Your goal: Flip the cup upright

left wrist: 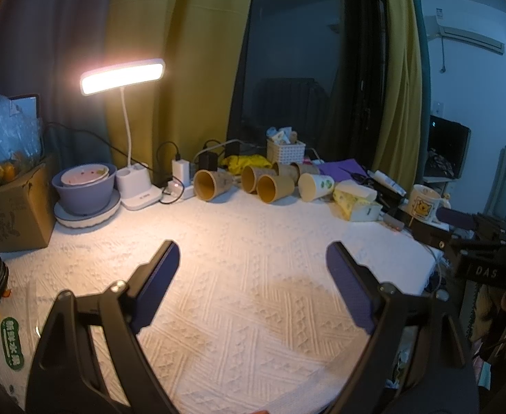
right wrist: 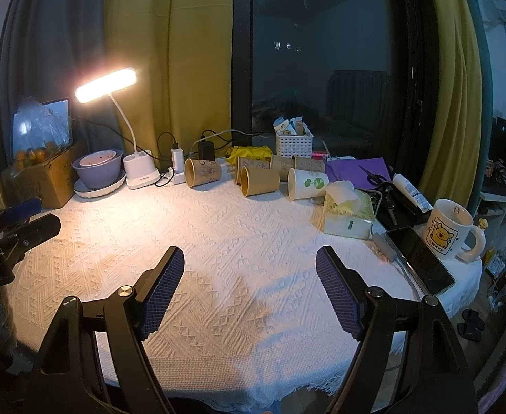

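both jaws wide, empty. we reach far with right gripper (right wrist: pixel 249 276) to white leaf-print paper cup (right wrist: pixel 307 183) lying sideways, grip wall gently.

Home: curtained window (right wrist: pixel 315 69), cluttered table (right wrist: pixel 218 241)

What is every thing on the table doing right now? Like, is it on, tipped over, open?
Desk lamp: switched on.
Brown paper cups: lying on their sides.
White paper cup: lying on its side.
Bear mug: standing upright.
Phone: screen dark.
Tissue pack: open, one tissue sticking up.
Left hand-held gripper: open, holding nothing.
Right hand-held gripper: open, holding nothing.
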A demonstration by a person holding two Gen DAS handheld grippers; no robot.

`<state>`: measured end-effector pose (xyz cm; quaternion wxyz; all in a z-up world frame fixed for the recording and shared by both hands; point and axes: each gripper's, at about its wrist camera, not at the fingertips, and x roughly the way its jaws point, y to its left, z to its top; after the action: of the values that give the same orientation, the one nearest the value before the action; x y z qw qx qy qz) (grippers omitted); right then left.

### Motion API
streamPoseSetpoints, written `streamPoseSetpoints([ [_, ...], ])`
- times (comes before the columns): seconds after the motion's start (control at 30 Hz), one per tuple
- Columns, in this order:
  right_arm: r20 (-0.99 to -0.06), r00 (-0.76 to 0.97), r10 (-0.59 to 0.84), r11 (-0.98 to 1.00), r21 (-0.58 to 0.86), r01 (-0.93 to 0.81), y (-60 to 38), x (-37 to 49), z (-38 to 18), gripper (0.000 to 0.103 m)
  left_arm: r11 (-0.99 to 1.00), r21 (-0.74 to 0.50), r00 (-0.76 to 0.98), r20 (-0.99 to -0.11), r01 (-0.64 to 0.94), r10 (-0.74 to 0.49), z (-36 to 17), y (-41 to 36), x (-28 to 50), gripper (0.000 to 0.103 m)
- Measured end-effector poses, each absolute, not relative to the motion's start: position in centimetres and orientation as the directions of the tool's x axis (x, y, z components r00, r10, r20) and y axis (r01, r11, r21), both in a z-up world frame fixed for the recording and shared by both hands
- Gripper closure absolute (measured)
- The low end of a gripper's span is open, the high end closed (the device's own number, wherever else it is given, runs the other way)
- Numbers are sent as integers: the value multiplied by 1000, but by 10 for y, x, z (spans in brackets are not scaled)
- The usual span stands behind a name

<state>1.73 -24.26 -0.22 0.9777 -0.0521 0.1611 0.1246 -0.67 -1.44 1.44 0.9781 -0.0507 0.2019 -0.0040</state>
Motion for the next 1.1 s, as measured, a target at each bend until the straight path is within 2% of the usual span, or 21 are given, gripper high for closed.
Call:
streamPoseSetpoints([
  [0.4,-334,915,227,963,-64,-262,-242,20,-2,21,995,-100,910,-414,-15,-28,10,-13,0,15],
  [0.57,-341,912,230,963,-55,-264,-243,33,-1,21,995,-93,889,-457,-18,-27,3,-12,20,15],
  [0.83,-406,887,221,966,-37,-257,-251,91,-9,21,999,-37,833,-552,13,-31,-10,-5,94,15],
  [1.1,-450,865,221,969,-1,-248,-257,164,-11,21,999,39,807,-590,30,-1,-21,6,185,15],
])
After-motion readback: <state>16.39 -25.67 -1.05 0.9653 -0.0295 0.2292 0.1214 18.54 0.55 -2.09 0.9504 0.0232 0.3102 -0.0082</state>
